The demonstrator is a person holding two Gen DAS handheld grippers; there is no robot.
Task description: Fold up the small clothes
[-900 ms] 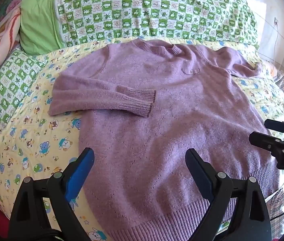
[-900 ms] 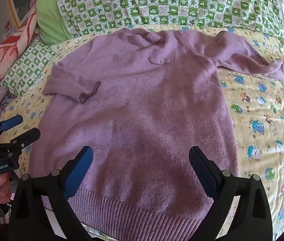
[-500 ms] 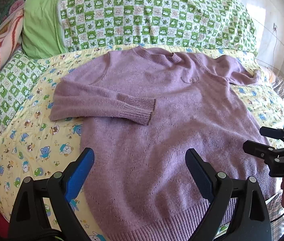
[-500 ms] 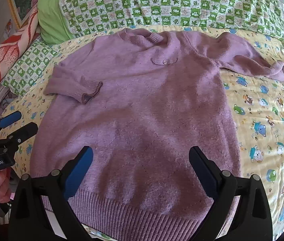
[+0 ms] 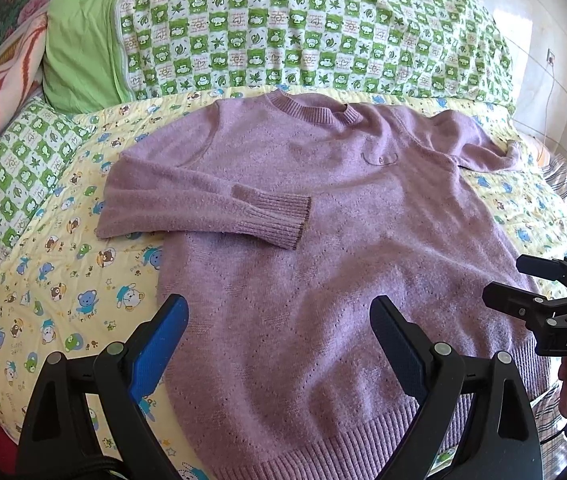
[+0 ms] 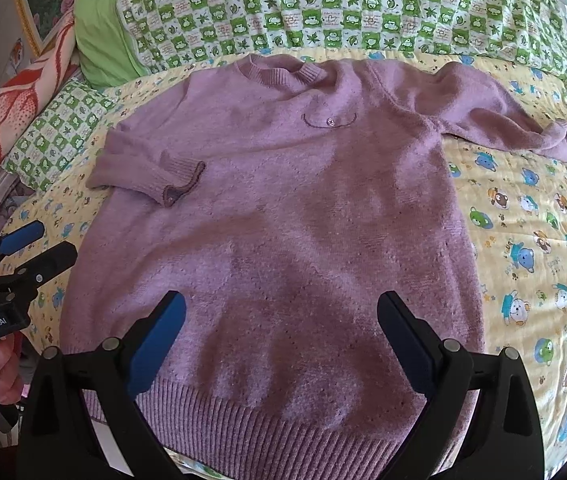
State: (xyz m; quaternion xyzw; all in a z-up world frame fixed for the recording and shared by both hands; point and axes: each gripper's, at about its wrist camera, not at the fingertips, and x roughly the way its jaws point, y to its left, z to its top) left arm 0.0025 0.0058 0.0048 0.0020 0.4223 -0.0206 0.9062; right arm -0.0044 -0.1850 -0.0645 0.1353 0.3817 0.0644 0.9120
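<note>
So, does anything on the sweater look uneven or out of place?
Yes. The sweater is lopsided: its left sleeve is folded across the body, while its right sleeve lies spread out, rumpled, on the bedsheet.

sweater (image 5: 323, 240) on bedspread (image 5: 43, 300), pillows (image 5: 303, 28) behind it

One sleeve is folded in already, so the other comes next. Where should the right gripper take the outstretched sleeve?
Grip the outstretched sleeve at its cuff, coming from the sweater's right with the right gripper. The cuff lies free on the yellow quilt, away from the body.
</note>
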